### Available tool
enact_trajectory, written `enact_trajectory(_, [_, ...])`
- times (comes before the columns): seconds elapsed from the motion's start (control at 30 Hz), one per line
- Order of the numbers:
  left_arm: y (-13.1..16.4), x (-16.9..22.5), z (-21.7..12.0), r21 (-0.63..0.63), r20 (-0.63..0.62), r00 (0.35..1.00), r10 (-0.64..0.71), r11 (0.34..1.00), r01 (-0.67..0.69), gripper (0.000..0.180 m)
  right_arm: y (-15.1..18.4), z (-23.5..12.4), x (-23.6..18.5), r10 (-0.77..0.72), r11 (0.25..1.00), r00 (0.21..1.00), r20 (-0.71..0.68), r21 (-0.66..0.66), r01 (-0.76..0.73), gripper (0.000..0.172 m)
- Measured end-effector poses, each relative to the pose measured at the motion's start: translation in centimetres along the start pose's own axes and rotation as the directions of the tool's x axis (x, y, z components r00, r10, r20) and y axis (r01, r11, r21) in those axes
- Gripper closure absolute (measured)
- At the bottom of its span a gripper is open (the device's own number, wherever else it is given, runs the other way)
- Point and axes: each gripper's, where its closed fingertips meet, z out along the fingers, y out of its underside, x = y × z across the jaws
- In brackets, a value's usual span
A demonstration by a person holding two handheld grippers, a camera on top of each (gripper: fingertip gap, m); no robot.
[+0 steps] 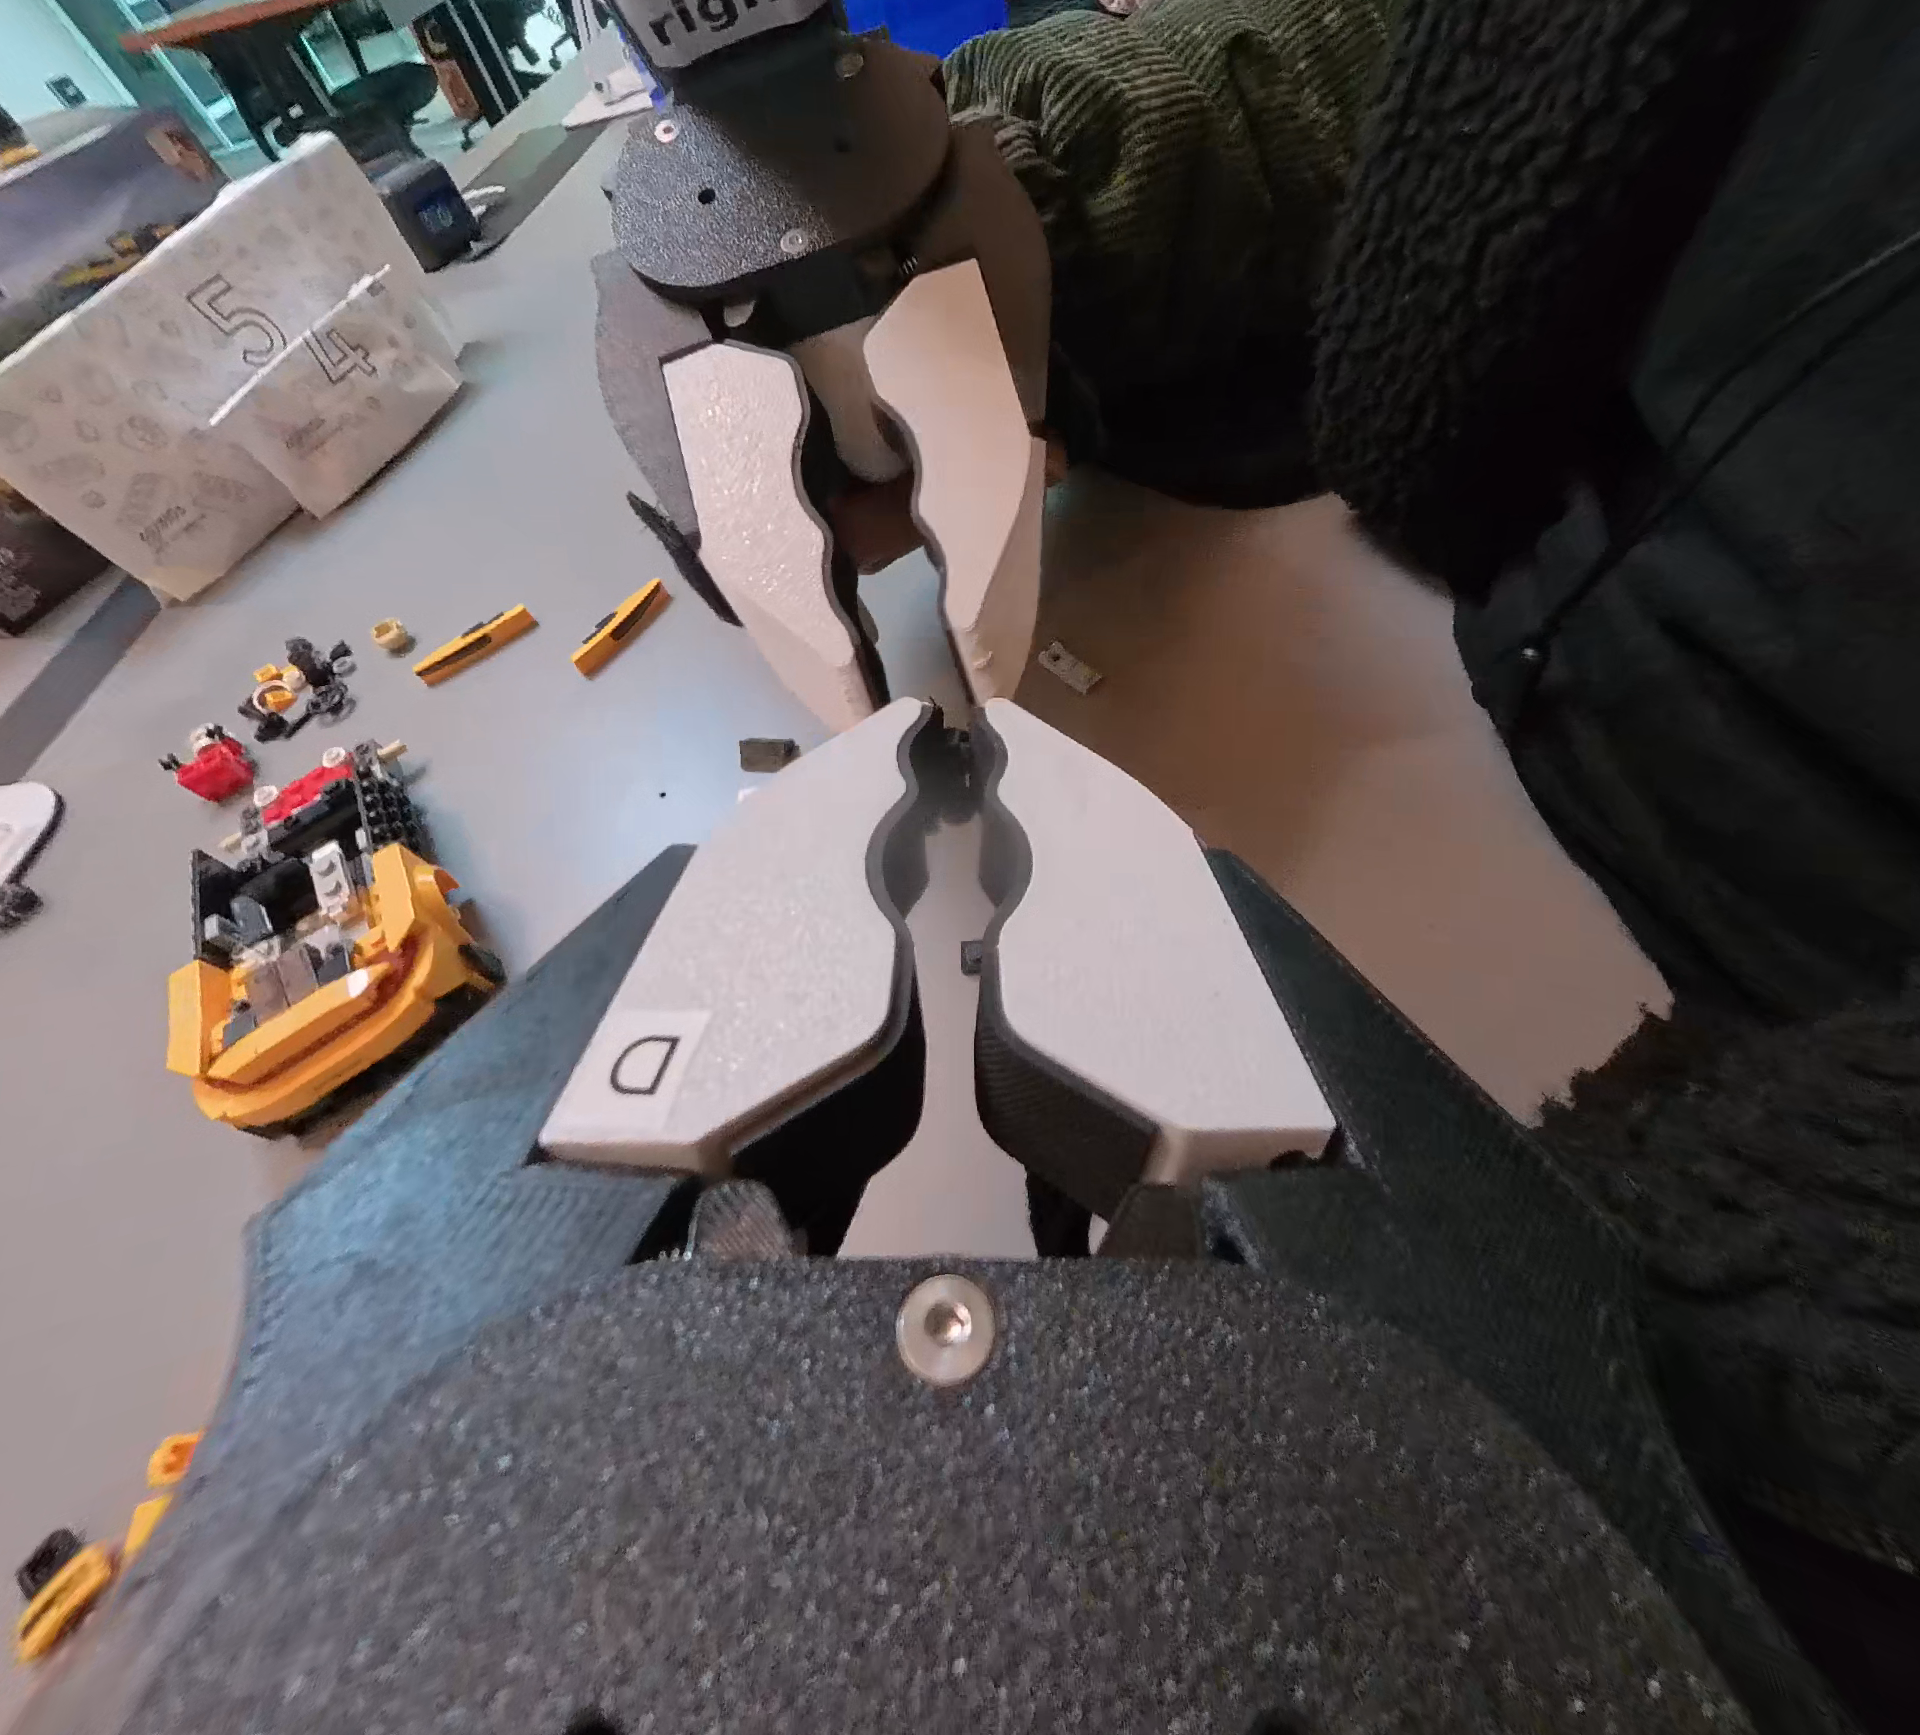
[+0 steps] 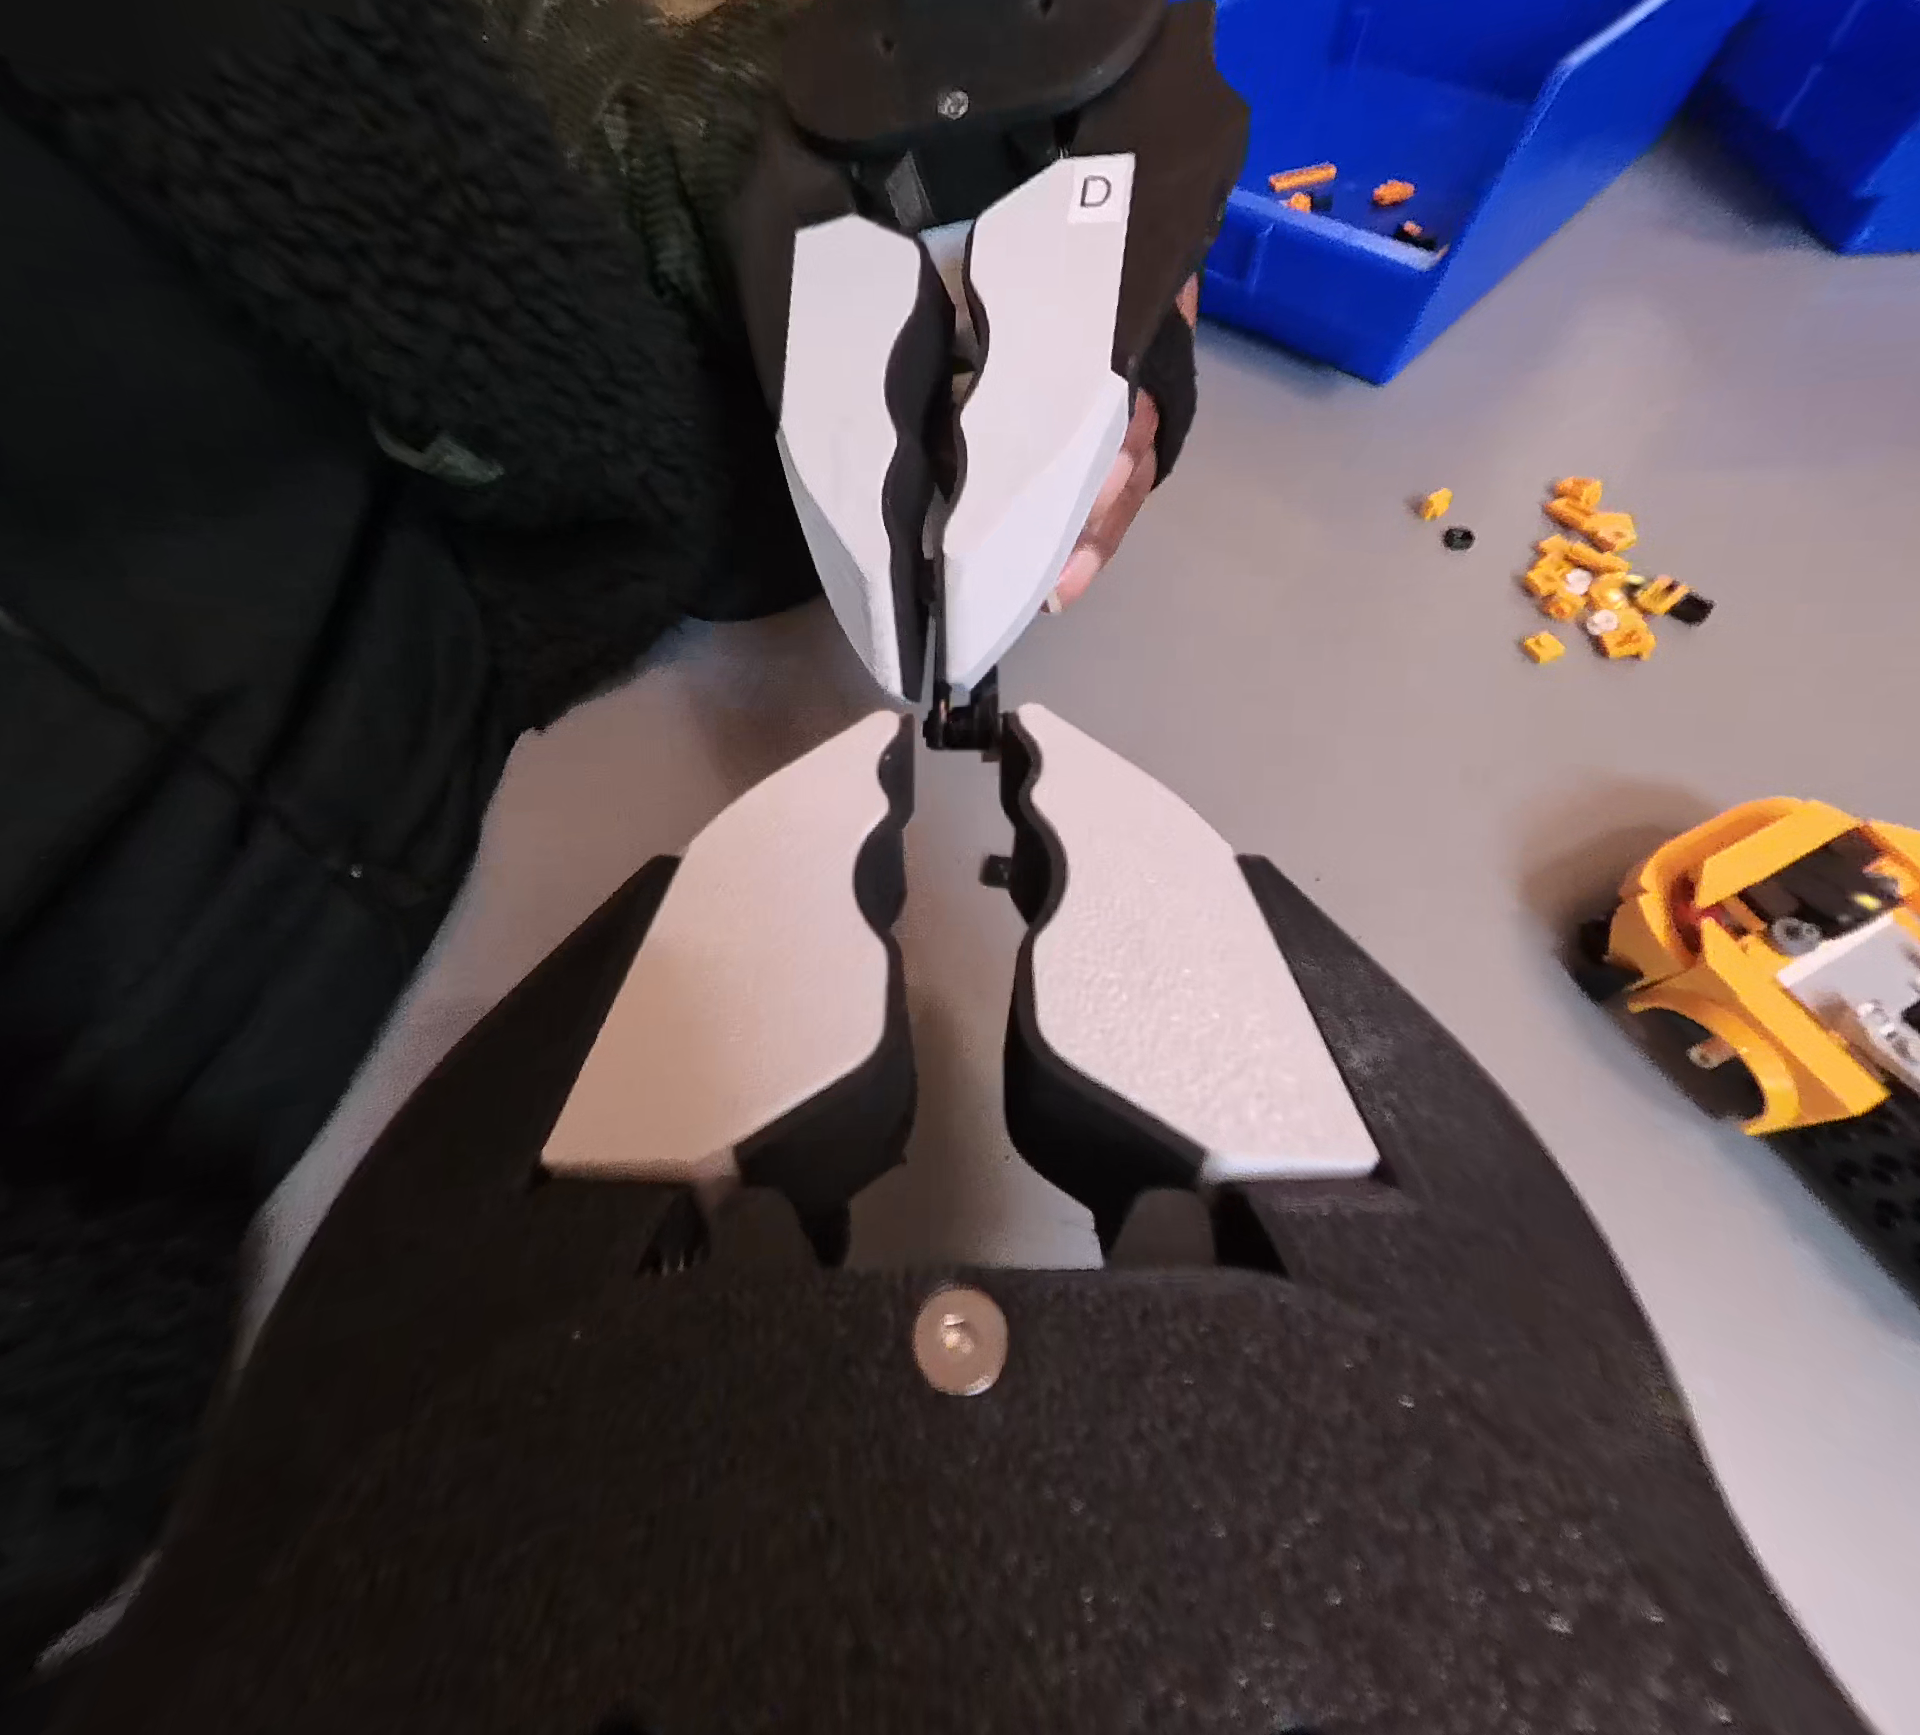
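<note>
Both grippers meet tip to tip above the grey table (image 2: 1351, 459): the left gripper (image 1: 958, 729) is clenched on a small black brick piece (image 2: 961, 724), a knobbly little part that sticks out beyond its tips. Opposite it, the right gripper (image 2: 961, 735) stands slightly parted around the same piece, which lies against one finger (image 2: 1023, 750), while a sliver of table shows between it and the other. Off to one side sit a half-built yellow and black brick car (image 1: 312, 968), loose orange bricks (image 2: 1590, 573) and a blue bin (image 2: 1455, 75).
</note>
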Motion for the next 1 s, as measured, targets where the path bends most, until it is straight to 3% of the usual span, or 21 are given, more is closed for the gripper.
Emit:
enact_trajectory(0.33, [-1.5, -1.6, -0.9, 0.064, 0.118, 0.993, 0.017, 0.998, -0.024, 0.173, -2.3, -1.4, 0.6, -0.247, 0.965, 0.951, -0.185, 0.038, 0.258, 0.162])
enact_trajectory(0.63, [-2.1, -2.2, -1.4, 0.099, 0.141, 0.990, -0.024, 0.995, 0.010, 0.170, -3.7, -2.0, 0.7, -0.400, 0.903, 0.865, -0.302, 0.031, 0.429, 0.166])
enact_trajectory(0.77, [-2.2, -2.0, -1.5, 0.117, 0.113, 0.992, -0.048, 0.993, 0.035, 0.170, -3.8, -2.1, 0.6, -0.344, 0.923, 0.898, -0.275, 0.078, 0.377, 0.166])
enact_trajectory(1.0, [-2.1, -1.8, -1.6, 0.109, 0.106, 0.993, -0.044, 0.994, 0.032, 0.173, -3.8, -2.6, 0.4, -0.079, 0.972, 0.993, -0.084, 0.214, 0.096, 0.166])
